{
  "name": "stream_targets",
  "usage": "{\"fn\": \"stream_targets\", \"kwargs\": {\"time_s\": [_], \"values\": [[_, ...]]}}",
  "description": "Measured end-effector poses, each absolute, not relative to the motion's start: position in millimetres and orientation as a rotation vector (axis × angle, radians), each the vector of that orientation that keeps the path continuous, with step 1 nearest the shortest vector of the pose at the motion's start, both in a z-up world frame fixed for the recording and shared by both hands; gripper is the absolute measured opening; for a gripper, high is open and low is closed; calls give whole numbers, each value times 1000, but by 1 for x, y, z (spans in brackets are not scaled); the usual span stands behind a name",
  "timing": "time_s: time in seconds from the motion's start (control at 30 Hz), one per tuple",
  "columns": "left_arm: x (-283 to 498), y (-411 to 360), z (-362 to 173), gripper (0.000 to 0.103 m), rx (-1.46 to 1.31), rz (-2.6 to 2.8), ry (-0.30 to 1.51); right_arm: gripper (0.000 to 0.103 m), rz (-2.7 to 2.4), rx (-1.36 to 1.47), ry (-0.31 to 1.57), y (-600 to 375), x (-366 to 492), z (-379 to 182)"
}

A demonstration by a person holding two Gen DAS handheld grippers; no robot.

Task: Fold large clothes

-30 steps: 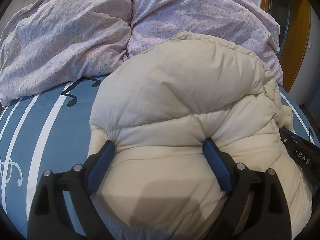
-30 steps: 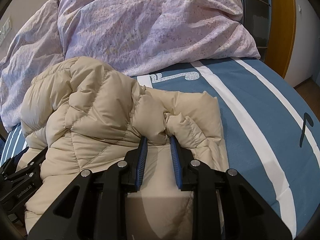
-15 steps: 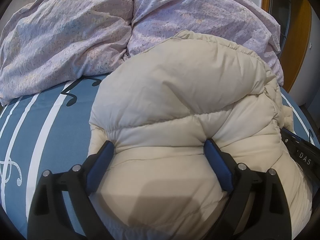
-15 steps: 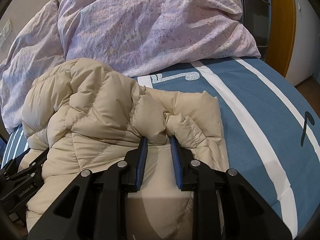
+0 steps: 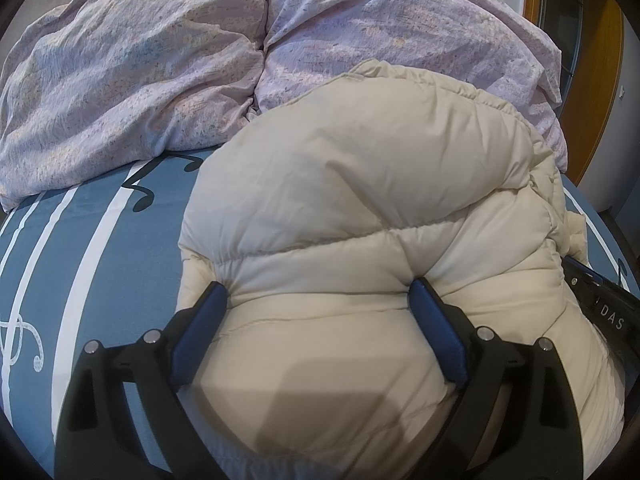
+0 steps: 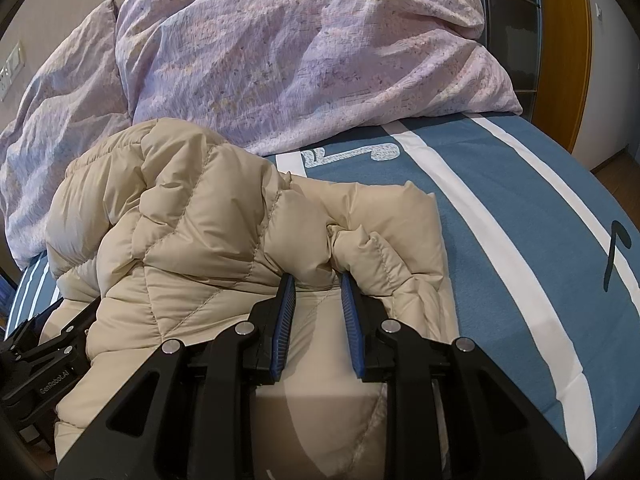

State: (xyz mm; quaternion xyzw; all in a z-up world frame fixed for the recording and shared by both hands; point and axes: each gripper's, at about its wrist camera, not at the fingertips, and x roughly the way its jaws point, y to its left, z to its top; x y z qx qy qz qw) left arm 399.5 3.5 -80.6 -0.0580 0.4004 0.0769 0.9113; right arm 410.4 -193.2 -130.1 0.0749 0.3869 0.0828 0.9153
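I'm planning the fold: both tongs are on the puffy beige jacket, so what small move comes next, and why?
Probably lift both tongs together and carry the near edge toward the pillows. The left tongs span a wide bulge of the jacket, the right tongs pinch a narrow fold, and it lies bunched.

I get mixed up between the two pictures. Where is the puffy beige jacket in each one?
Left wrist view: the puffy beige jacket fills the middle and right, bulging between the left gripper's wide-set pads.
Right wrist view: it lies left and centre, a pinch of it squeezed in the right gripper.
Shared landmark: the lilac duvet heaped behind the jacket, on the blue bedsheet with white stripes.
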Motion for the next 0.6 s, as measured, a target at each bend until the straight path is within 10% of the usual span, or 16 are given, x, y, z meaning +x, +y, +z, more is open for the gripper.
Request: {"fn": "stream_targets", "kwargs": {"time_s": [0.4, 0.6], "values": [[384, 7, -72, 93, -107, 152, 808, 29, 221, 214, 823, -204, 402, -119], [346, 48, -38, 93, -206, 100, 785, 88, 237, 387, 803, -247, 375, -93]]}}
